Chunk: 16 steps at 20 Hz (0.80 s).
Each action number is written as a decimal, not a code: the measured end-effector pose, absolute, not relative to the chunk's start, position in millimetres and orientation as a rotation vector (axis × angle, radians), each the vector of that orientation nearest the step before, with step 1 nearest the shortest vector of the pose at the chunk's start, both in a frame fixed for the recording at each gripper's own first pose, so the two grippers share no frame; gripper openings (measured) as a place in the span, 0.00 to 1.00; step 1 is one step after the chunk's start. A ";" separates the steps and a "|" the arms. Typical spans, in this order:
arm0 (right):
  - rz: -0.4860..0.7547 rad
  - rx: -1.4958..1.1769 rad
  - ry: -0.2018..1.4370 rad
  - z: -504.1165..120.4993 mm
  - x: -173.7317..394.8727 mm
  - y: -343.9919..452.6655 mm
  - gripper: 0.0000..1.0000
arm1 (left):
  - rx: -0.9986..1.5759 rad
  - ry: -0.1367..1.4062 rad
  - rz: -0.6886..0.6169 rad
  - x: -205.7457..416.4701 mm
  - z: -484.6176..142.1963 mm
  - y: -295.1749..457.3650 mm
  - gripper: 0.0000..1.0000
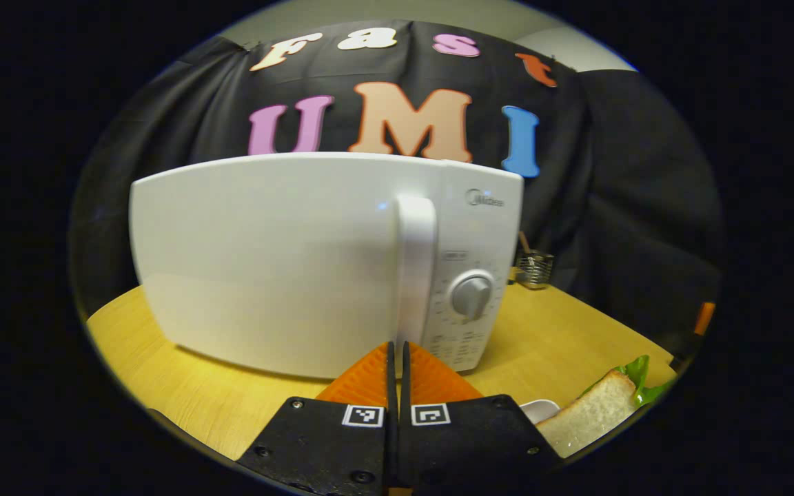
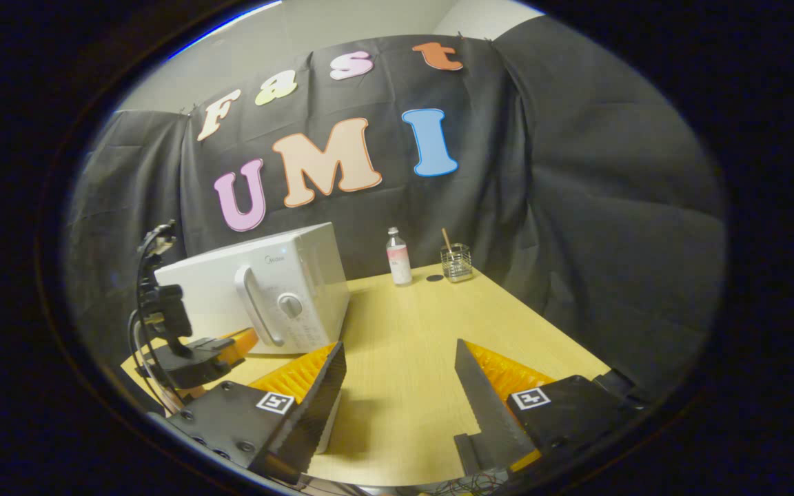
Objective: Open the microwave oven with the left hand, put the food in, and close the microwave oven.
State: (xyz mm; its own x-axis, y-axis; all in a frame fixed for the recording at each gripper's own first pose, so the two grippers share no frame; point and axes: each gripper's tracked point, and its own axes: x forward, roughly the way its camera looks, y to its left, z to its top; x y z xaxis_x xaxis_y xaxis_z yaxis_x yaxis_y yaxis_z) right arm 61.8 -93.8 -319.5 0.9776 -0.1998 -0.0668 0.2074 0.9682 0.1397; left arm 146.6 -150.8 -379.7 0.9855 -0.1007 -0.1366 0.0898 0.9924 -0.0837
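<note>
Closest in the left gripper view, the left gripper has its two fingers pressed together with nothing between them, aimed at the foot of the microwave's handle. Beyond it, the white microwave stands on the wooden table with its door closed. A sandwich lies at the lower right. Seen from the right gripper view, the right gripper gapes wide and empty over the table, with a bottle and a glass holder near the far edge.
</note>
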 end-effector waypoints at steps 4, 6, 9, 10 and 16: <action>-0.169 0.189 0.042 -324.6 53.8 -86.3 0.92 | -0.006 0.240 -0.019 141.0 -407.1 -113.2 0.01; -0.180 0.190 0.048 -331.2 49.9 -90.5 0.92 | -0.005 0.218 -0.055 134.0 -401.4 -117.1 0.14; -0.207 0.207 0.065 -340.6 46.6 -97.6 0.92 | 0.026 0.161 -0.113 134.9 -388.6 -136.4 0.41; -0.210 0.216 0.071 -342.0 45.7 -99.0 0.92 | 0.050 0.151 -0.120 140.7 -384.8 -140.0 0.43; -0.239 0.218 0.088 -346.4 48.0 -110.0 0.92 | 0.063 0.194 -0.161 170.5 -394.1 -167.5 0.46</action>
State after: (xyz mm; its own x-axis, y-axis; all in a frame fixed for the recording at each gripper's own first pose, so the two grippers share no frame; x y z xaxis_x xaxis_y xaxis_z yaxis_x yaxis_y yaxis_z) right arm 48.0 -110.0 -346.4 0.9680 -0.2248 -0.1118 0.2437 0.9482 0.2038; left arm 170.5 -167.5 -394.1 0.9683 -0.1534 -0.1973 0.1656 0.9851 0.0467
